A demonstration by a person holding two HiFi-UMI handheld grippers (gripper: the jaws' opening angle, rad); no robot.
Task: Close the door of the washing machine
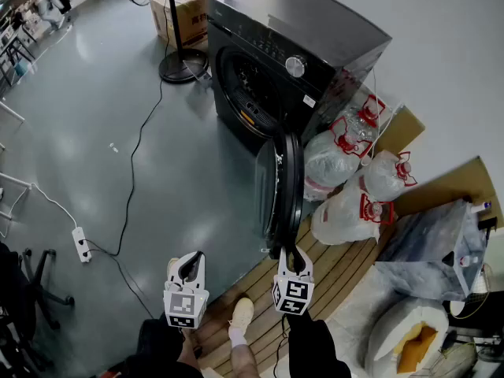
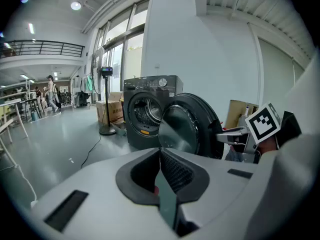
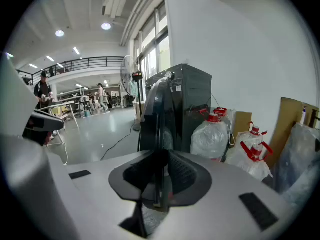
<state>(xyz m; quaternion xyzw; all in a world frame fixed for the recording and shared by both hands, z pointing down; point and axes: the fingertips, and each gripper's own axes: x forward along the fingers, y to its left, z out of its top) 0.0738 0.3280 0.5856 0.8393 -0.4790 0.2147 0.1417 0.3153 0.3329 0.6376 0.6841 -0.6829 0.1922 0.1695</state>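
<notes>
The dark front-loading washing machine (image 1: 315,46) stands at the back, its drum open. Its round door (image 1: 283,187) swings out towards me, edge-on in the head view. My right gripper (image 1: 290,252) sits at the door's near edge. In the right gripper view that door edge (image 3: 152,114) runs straight between the pads of the right gripper (image 3: 159,171), which are shut on it. My left gripper (image 1: 187,264) hangs free over the floor, left of the door, pads together on nothing. The left gripper view shows the machine (image 2: 145,109), the door's inner glass (image 2: 187,126) and the left gripper (image 2: 162,169).
Several bagged water bottles with red caps (image 1: 346,164) lie right of the machine. A fan stand (image 1: 183,65) and cardboard boxes (image 1: 185,14) are to its left. A cable and power strip (image 1: 81,242) cross the grey floor. A wooden mat (image 1: 339,266) lies under my feet.
</notes>
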